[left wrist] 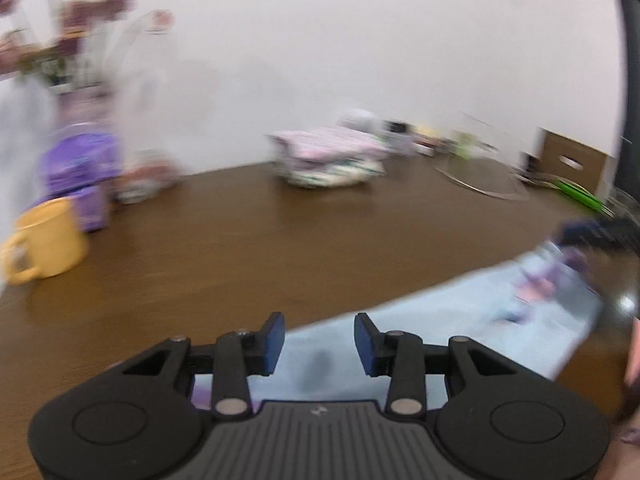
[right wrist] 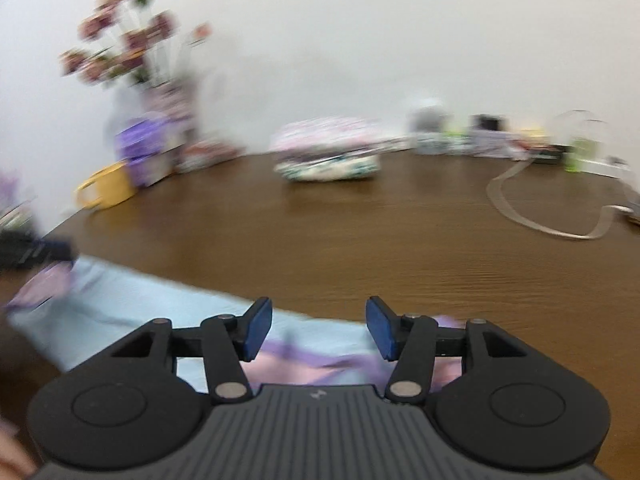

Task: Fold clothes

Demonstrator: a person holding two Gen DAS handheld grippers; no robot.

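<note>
A light blue garment (left wrist: 440,320) with pink and purple print is seen spread along the near edge of the brown surface (left wrist: 280,248), in the lower right of the left wrist view and across the lower left and centre of the right wrist view. The left gripper (left wrist: 319,338) is held over one part of the cloth with its jaws apart and nothing between them; the right gripper (right wrist: 319,330) is held over the printed part with its jaws likewise apart and empty. A stack of folded clothes (right wrist: 326,154) is seen at the far side of the surface, in the upper middle of both frames.

Whether the garment is already folded or is still laid out for folding cannot be settled: a flat strip of cloth fits both. If a fold is to be made, an edge or corner is best taken by each gripper at matching points, so that the cloth is lifted evenly and no crease is dragged in.

Both frames are blurred by motion. The garment's near edge is hidden beneath the gripper bodies, and its ends are cut off by the frame. A yellow mug (left wrist: 44,240) and flowers (right wrist: 116,48) at the left are made out only roughly
</note>
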